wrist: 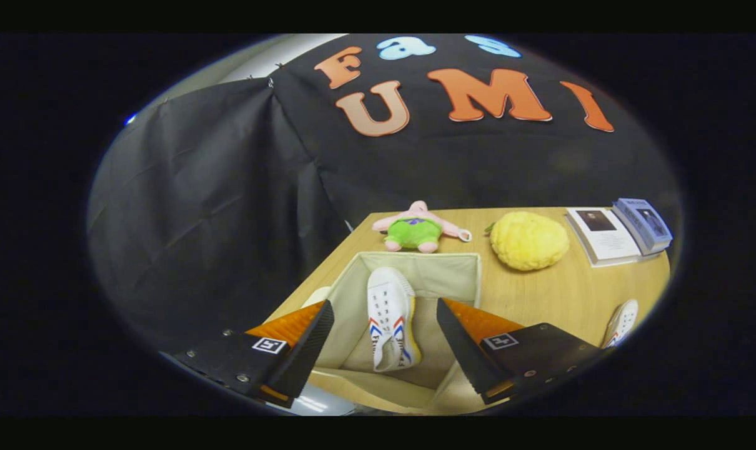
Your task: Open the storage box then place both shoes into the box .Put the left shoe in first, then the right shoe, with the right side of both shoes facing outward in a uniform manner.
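the gripper (384, 340) hangs above the open storage box (443, 265), its two fingers spread wide and holding nothing; there is free air between them and they touch neither the box nor the shoe. the box is a beige fabric cube with its top open, standing on the wooden counter (540, 294) directly below and just ahead of the fingers. its far rim lies beyond the fingertips, its near rim sits under the gripper, and its side walls run roughly beneath each finger.

one white canvas shoe (390, 315) with red and blue stripes on its side lies inside the box, between the two fingers, toe pointing away from the gripper. it lies nearer the wall under the left finger, so a strip of bare box floor stays open on the right-finger side.

the second white shoe (621, 322) lies on the counter outside the box, off past the right finger, close to the counter's right edge.

beyond the box's far rim lie a pink and green plush toy (415, 228), a yellow plush fruit (529, 240) and two books (621, 231), all near the counter's far edge. bare counter separates the box from the fruit and the second shoe.
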A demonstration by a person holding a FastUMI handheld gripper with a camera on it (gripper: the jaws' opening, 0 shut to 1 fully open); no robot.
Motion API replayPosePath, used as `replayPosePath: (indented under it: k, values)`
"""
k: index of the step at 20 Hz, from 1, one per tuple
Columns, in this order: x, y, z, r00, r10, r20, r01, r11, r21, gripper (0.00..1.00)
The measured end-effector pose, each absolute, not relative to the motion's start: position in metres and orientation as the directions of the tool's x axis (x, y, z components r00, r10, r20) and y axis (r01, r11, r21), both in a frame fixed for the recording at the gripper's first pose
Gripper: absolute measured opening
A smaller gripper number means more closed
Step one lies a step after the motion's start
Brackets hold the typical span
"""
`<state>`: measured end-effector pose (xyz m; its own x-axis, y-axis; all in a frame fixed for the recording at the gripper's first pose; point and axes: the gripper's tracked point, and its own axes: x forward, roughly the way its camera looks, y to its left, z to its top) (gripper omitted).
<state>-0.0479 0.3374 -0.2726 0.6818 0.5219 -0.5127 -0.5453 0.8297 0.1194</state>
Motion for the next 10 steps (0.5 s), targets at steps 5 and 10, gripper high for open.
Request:
replayPosePath:
  k: [5,10]
  values:
    - [-0.022,0.276,-0.246,0.762,0.455,-0.461,-0.474,0.877,0.083,0.98]
    - [0.001,0.194,-0.239,0.832,0.336,-0.441,-0.360,0.933,0.032,0.98]
